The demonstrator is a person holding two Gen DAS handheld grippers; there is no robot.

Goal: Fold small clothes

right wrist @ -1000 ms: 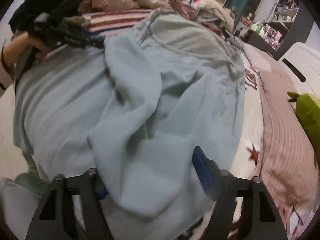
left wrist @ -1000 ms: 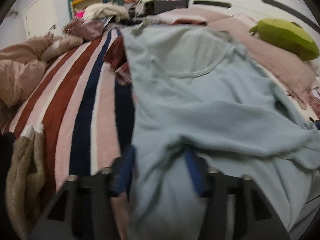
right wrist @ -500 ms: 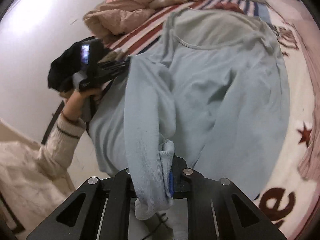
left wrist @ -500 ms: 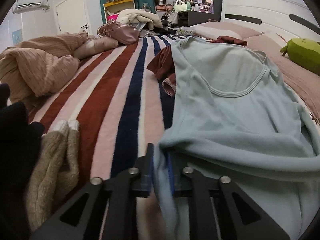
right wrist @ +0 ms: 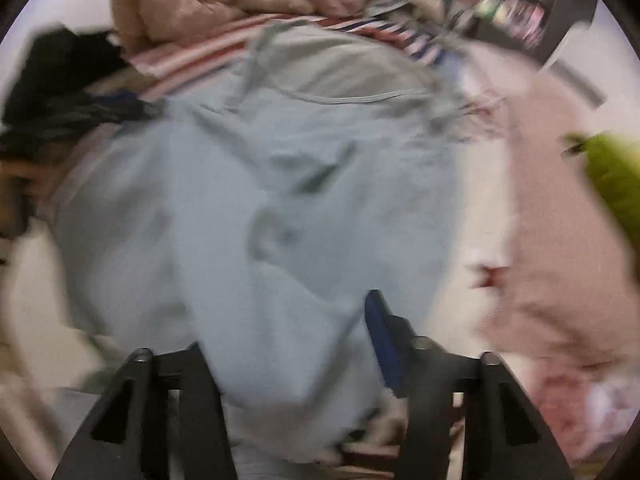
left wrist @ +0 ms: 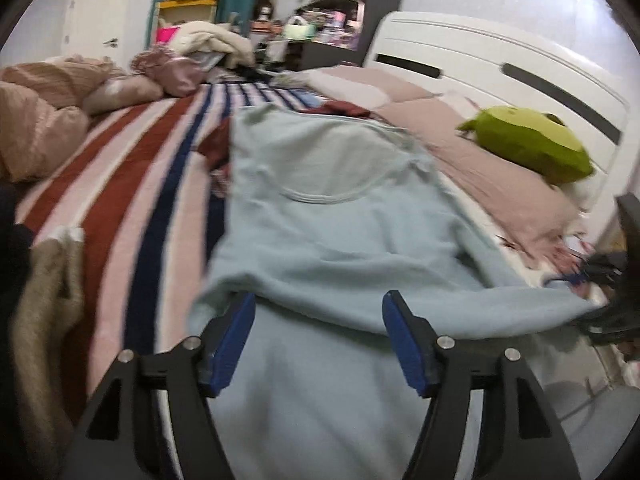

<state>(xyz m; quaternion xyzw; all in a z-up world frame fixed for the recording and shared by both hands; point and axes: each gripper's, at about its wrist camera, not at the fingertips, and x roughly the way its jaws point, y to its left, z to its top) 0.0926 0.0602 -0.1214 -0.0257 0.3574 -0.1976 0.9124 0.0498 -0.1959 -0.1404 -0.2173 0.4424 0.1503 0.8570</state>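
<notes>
pale blue top (left wrist: 340,232) flat, hem folded
</notes>
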